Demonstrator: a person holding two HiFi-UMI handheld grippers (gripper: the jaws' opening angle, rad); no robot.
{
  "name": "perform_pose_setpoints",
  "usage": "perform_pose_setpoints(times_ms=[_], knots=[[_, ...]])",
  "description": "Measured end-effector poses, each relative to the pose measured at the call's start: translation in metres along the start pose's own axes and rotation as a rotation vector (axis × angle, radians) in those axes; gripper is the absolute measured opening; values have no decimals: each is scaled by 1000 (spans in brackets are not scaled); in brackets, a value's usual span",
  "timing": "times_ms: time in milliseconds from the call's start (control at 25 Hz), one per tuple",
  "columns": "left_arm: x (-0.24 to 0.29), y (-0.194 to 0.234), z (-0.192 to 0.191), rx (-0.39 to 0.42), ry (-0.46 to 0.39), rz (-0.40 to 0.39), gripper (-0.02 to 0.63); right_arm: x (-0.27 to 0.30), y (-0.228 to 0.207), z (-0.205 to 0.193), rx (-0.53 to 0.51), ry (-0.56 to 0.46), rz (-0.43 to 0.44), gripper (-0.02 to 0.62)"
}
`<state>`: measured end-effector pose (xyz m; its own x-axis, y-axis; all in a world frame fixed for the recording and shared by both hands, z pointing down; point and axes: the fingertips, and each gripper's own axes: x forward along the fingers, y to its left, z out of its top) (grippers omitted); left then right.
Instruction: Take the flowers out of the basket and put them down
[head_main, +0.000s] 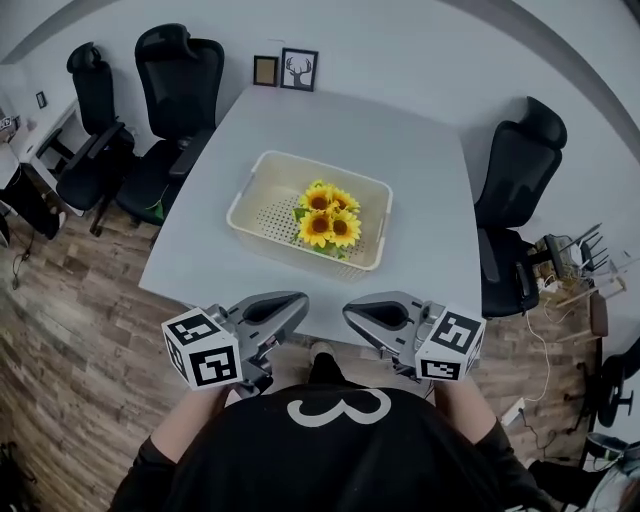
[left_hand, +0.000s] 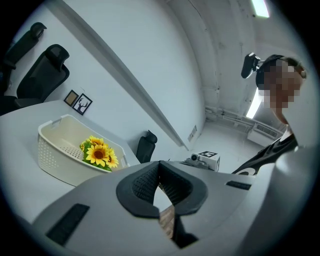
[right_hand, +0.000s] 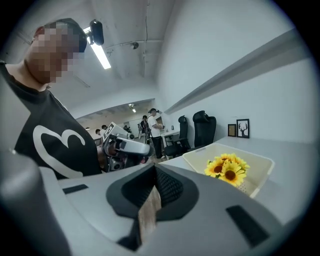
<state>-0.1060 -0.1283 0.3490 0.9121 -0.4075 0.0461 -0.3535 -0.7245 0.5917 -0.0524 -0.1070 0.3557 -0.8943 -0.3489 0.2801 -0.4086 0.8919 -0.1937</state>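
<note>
A bunch of yellow sunflowers (head_main: 328, 215) lies in the right half of a cream perforated basket (head_main: 262, 205) in the middle of the white table (head_main: 420, 170). Both grippers hang side by side off the table's near edge, close to the person's chest and short of the basket. My left gripper (head_main: 298, 302) is shut with nothing between its pads. My right gripper (head_main: 350, 314) is shut and holds nothing too. The left gripper view shows the sunflowers (left_hand: 100, 152) in the basket (left_hand: 55, 157) to the left; the right gripper view has the sunflowers (right_hand: 227, 167) on the right.
Black office chairs stand at the table's far left (head_main: 175, 95) and right (head_main: 515, 190). Two small framed pictures (head_main: 298, 69) lean at the far edge against the wall. Wooden floor (head_main: 70, 340) surrounds the table, with cables (head_main: 575, 265) at the right. People stand in the distance (right_hand: 155, 130).
</note>
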Motion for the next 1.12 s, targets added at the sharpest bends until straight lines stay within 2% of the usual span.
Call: perform_pose_setpoints(times_ms=[280,560,840,960,1120], knots=[[25,35,13,-27,9,45,8,10,-58,-6,-100,114,-23,8],[48,70,15,-74,34,79,8,17,-129,-25,-245,305,-114,9],[62,93,19,-98,37,102,8,22,-198,-41,-348,465,-164,22],[65,100,21,-110,41,114,8,31,-224,-49,-370,548,-166,78],[66,103,18,-125,43,120,8,43,-248,-61,-383,644,-161,105]])
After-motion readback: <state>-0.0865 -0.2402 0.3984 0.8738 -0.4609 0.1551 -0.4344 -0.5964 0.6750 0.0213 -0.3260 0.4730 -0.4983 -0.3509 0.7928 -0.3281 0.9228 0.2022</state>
